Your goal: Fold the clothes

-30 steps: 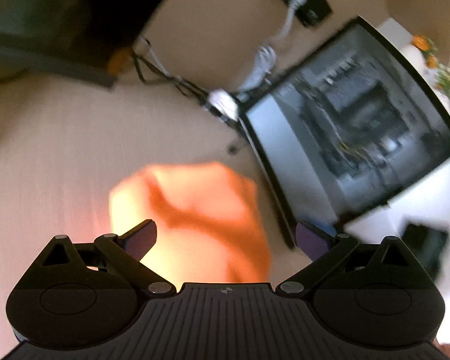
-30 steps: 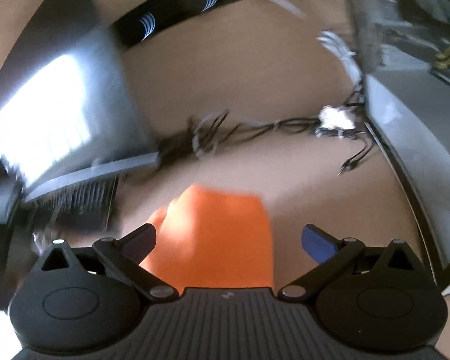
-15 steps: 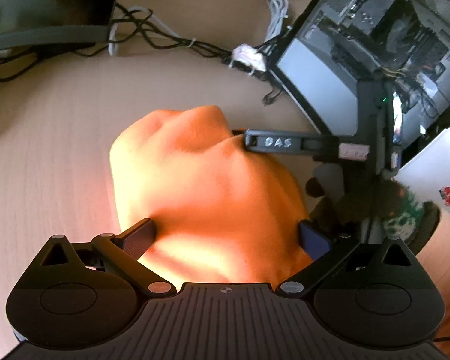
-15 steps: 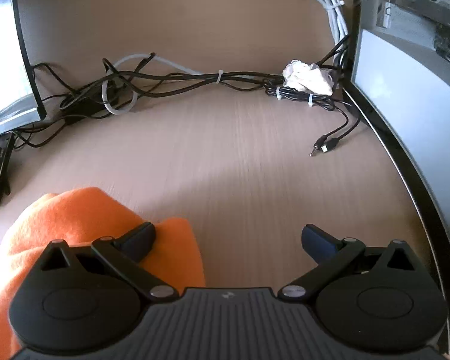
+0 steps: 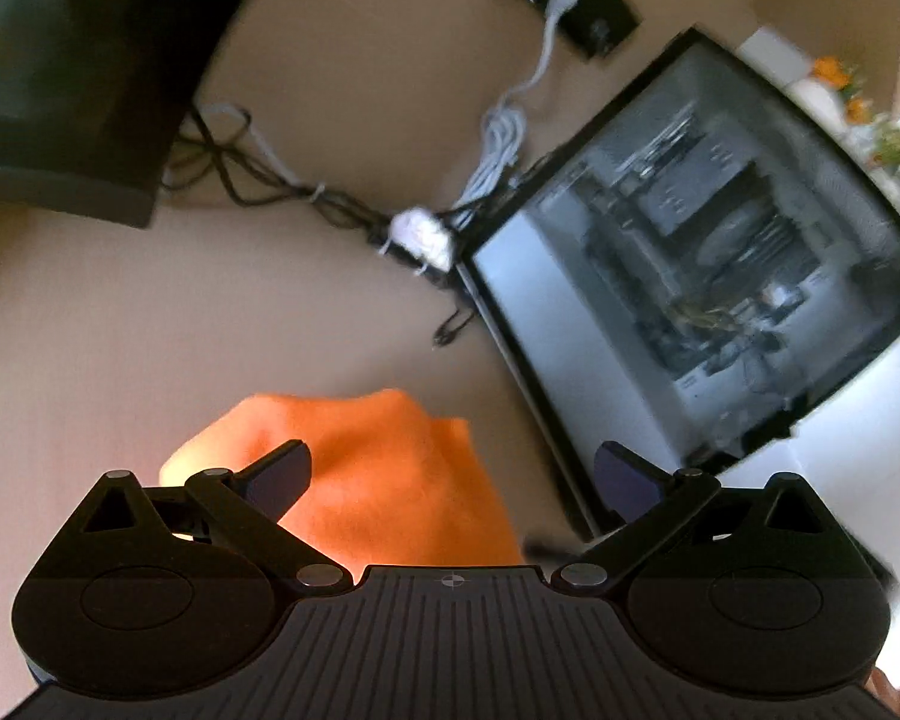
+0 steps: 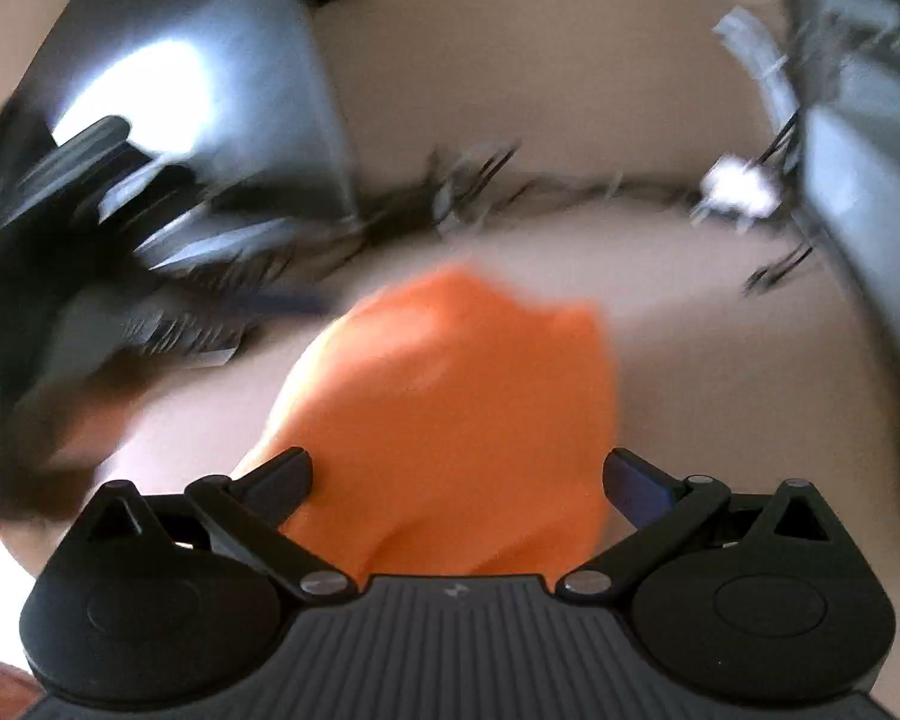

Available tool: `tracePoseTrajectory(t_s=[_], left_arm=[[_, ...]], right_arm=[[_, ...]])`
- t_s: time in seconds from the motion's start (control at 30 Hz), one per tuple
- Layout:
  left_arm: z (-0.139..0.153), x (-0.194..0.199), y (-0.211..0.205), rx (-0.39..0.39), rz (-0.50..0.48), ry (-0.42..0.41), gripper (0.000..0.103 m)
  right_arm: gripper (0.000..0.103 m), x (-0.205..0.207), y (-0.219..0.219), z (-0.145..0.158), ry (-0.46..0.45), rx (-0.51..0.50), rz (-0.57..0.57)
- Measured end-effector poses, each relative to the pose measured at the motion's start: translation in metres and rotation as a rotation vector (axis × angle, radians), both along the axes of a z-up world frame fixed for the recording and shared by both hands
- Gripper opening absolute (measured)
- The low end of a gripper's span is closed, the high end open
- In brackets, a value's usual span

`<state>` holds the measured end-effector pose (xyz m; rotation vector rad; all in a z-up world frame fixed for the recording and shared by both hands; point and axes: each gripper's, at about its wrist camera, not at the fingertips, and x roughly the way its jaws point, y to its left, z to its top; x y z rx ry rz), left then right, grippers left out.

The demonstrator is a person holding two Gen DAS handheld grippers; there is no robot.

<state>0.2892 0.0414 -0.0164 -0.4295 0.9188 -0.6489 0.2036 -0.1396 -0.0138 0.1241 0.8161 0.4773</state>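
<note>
An orange garment (image 5: 384, 468) lies bunched in a folded lump on the tan desk (image 5: 120, 324). In the left wrist view it sits just ahead of my left gripper (image 5: 453, 471), whose jaws are wide open and empty above its near part. In the right wrist view the same orange garment (image 6: 456, 402) lies between and beyond the open jaws of my right gripper (image 6: 459, 474), which holds nothing. The right wrist view is blurred by motion.
A glass-sided computer case (image 5: 690, 276) stands at the right of the desk. A dark monitor (image 5: 60, 60) stands at the back left. A tangle of cables (image 5: 306, 192) and a white plug (image 5: 420, 234) run along the wall. A keyboard (image 6: 168, 324) lies left.
Both grippers have lifted and pulled back from the orange garment, both views swinging away from it. The right gripper no longer shows in the left wrist view. Both stay open.
</note>
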Motion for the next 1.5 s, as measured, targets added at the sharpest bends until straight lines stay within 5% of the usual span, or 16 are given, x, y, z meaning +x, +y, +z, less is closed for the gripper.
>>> tracePoseTrajectory(t_s=[0.1, 0.3, 0.4, 0.5, 0.67, 0.9, 1.07, 1.3, 1.5], left_arm=[[-0.030, 0.019, -0.014, 0.111, 0.030, 0.083, 0.103], [-0.001, -0.009, 0.021, 0.004, 0.082, 0.020, 0.103], [-0.002, -0.037, 0.044, 0.047, 0.137, 0.008, 0.103], [-0.019, -0.058, 0.048, 0.130, 0.153, 0.052, 0.103], [-0.038, -0.083, 0.061, 0.198, 0.189, 0.087, 0.103], [-0.032, -0.103, 0.130, 0.314, 0.386, 0.074, 0.103], [-0.026, -0.107, 0.170, 0.331, 0.445, 0.063, 0.103], [0.003, -0.107, 0.218, 0.277, 0.464, -0.039, 0.103], [0.017, -0.062, 0.235, 0.099, 0.362, -0.118, 0.103]], right_arm=[[0.103, -0.008, 0.016, -0.017, 0.044, -0.077, 0.005], [0.103, -0.019, -0.012, 0.016, -0.036, -0.042, -0.045], [0.103, -0.013, -0.038, 0.024, -0.064, -0.003, -0.161], [0.103, 0.005, -0.040, 0.004, 0.000, -0.104, -0.244], [0.103, 0.020, 0.008, -0.022, 0.015, -0.155, -0.116], [0.103, 0.058, 0.117, -0.030, -0.051, -0.174, 0.133], [0.103, 0.079, 0.172, -0.028, -0.093, -0.226, 0.170], [0.103, 0.078, 0.174, -0.023, -0.133, -0.312, 0.107], [0.103, 0.037, 0.169, 0.009, -0.139, -0.128, 0.159]])
